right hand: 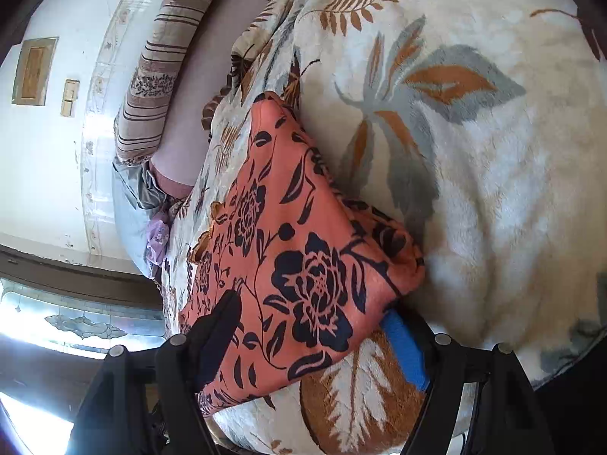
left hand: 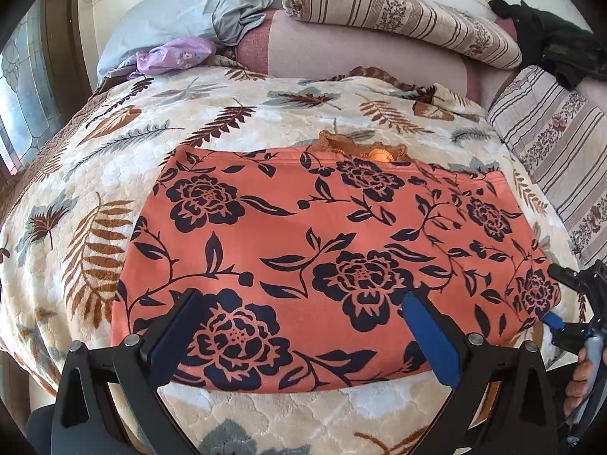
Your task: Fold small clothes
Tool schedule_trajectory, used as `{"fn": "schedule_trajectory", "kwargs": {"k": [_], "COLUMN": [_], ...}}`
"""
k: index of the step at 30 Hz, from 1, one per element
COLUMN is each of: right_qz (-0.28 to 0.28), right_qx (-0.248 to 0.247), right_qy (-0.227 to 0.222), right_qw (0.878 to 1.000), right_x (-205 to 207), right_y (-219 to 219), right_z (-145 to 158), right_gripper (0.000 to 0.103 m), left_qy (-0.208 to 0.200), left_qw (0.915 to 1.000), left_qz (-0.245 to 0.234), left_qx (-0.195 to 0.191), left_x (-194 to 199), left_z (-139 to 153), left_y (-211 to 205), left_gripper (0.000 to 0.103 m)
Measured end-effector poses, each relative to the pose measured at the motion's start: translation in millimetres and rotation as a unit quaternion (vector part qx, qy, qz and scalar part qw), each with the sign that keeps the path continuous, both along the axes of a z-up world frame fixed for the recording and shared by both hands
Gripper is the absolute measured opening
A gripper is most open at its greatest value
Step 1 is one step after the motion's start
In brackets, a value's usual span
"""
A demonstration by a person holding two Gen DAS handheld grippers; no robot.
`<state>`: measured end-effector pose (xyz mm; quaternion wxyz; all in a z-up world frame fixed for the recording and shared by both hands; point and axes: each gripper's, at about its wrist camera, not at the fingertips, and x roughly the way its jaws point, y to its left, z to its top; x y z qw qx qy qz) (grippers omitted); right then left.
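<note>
Orange floral-print garment (left hand: 322, 246), patterned with dark navy flowers, lies spread flat on a cream plush blanket with leaf motifs (left hand: 114, 159) covering the bed. The left gripper (left hand: 299, 307) hovers above its near edge, jaws wide apart and gripping nothing. The right gripper (right hand: 315, 314) straddles the garment's corner, one finger over and one blue-padded finger (right hand: 404, 349) under, jaws gaping, not pinching.

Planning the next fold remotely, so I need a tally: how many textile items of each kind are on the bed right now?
Orange floral garment: 1
Leaf-print blanket: 1
Striped rolled quilt: 1
Striped cushion: 1
Grey pillow: 1
Purple cloth: 1
Dark garment: 1
Total: 7
</note>
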<state>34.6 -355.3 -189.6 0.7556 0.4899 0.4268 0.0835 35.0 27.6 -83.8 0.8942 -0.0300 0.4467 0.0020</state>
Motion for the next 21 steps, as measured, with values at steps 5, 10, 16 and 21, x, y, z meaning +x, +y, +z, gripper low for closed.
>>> {"fn": "schedule_trajectory", "kwargs": {"k": [5, 10, 16, 21], "right_qz": [0.003, 0.001, -0.001, -0.015], "right_qx": [0.02, 0.037, 0.023, 0.011], "right_qy": [-0.02, -0.03, -0.028, -0.029], "right_qw": [1.0, 0.999, 0.999, 0.999], "right_x": [0, -1, -1, 1], "right_y": [-8, -13, -11, -10], "right_z": [-12, -16, -10, -4], "right_gripper": [0.078, 0.077, 0.076, 0.078], "left_qy": [-0.025, 0.075, 0.007, -0.051], "left_qw": [0.9973, 0.9788, 0.9877, 0.9985], "left_qz": [0.058, 0.178, 0.151, 0.019], "left_qx": [-0.037, -0.069, -0.038, -0.01], "left_x": [-7, -15, -15, 15], "left_z": [0, -43, -1, 15], "left_y": [49, 133, 99, 10], "left_gripper": [0.103, 0.063, 0.071, 0.089]}}
